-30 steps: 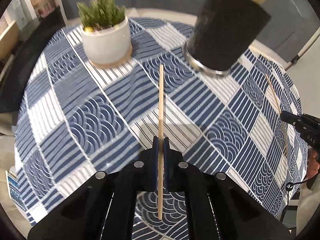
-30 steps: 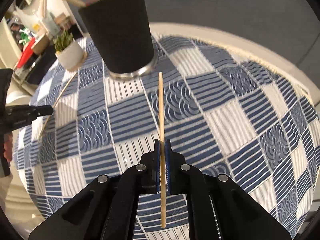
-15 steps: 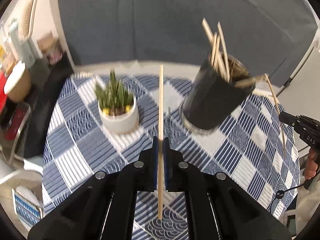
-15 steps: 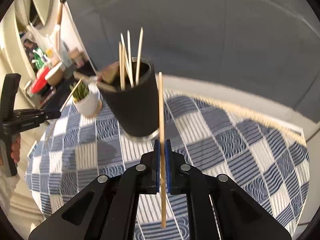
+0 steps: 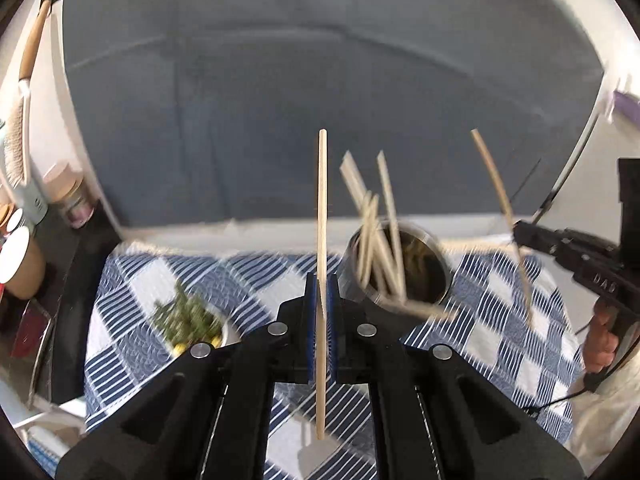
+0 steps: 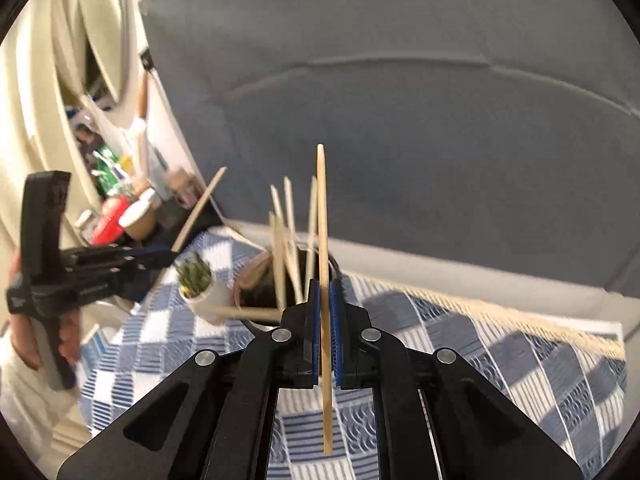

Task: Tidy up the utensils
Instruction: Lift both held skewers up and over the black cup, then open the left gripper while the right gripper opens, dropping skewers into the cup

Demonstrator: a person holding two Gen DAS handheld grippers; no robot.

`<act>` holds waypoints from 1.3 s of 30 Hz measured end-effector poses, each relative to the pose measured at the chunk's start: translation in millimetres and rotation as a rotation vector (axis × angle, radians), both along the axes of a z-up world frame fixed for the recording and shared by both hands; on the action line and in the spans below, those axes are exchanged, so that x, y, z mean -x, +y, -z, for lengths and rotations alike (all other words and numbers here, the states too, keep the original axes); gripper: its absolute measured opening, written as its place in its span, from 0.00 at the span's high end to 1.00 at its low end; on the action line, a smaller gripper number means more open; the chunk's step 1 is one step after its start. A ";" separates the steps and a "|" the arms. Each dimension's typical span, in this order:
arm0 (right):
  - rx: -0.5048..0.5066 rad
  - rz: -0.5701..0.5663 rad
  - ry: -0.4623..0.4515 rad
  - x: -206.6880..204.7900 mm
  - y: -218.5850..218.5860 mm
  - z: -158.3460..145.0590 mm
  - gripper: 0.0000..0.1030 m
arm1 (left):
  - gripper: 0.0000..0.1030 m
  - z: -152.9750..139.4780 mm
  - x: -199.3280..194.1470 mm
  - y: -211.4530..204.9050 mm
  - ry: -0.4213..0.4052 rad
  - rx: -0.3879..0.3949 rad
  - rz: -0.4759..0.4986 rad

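Observation:
My left gripper is shut on a wooden chopstick that stands upright between its pads. A dark utensil cup with several chopsticks in it stands just to its right on the table. My right gripper is shut on another wooden chopstick, also upright, right in front of the same cup. The right gripper shows in the left wrist view with its chopstick. The left gripper shows in the right wrist view.
A small cactus in a white pot stands left of the cup on the blue and white checked tablecloth; it also shows in the right wrist view. A grey sofa back rises behind the table. Shelves with cups and bottles stand at left.
Both grippers have risen and tilted up with their chopsticks, from low over the tablecloth to above the cup's rim. The cup now sits lower and closer in both views.

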State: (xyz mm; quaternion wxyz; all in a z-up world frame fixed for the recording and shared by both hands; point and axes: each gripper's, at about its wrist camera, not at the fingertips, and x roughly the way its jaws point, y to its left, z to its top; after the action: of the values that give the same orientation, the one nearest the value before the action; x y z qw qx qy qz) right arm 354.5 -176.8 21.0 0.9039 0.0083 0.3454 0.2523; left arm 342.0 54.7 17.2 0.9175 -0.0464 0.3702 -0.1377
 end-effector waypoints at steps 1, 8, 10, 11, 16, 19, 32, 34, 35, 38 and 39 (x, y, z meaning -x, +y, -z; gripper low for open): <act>-0.027 -0.023 -0.016 -2.1 -0.2 -3.9 0.95 | 0.95 -2.3 -1.4 -2.0 -0.008 0.026 0.014; -0.140 -0.071 -0.063 -20.0 -4.6 -17.2 0.95 | 0.95 -17.4 -15.3 -18.3 -0.100 0.193 0.139; -0.154 -0.079 -0.071 -25.8 -5.4 -18.3 0.95 | 0.95 -20.4 -21.1 -19.4 -0.126 0.215 0.144; -0.159 -0.084 -0.078 -27.6 -5.2 -19.3 0.95 | 0.95 -22.1 -23.9 -20.4 -0.138 0.223 0.149; -0.182 -0.116 -0.119 -41.8 1.5 -26.0 0.95 | 0.95 -26.1 -37.1 -25.6 -0.214 0.236 0.142; -0.197 -0.136 -0.149 -49.0 6.9 -26.5 0.95 | 0.95 -23.0 -41.6 -25.2 -0.243 0.267 0.144; -0.270 -0.160 -0.170 -61.2 13.9 20.0 0.95 | 0.95 26.8 -41.5 -32.1 -0.366 0.360 0.136; -0.267 -0.171 -0.159 -59.3 14.7 29.0 0.95 | 0.95 37.3 -38.7 -35.7 -0.363 0.338 0.133; -0.258 -0.175 -0.157 -58.1 15.5 32.2 0.95 | 0.95 42.7 -36.9 -38.8 -0.359 0.333 0.135; -0.227 -0.185 -0.148 -53.2 15.2 40.7 0.95 | 0.95 53.1 -32.8 -43.1 -0.348 0.328 0.131; -0.227 -0.188 -0.145 -51.4 14.0 42.2 0.95 | 0.95 57.1 -30.2 -43.6 -0.341 0.329 0.118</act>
State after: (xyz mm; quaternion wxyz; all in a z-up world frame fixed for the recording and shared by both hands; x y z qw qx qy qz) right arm 405.9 -162.9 -21.2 0.8921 0.0596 0.2478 0.3732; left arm 372.2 11.0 -39.9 0.9373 -0.1496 0.1845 -0.2551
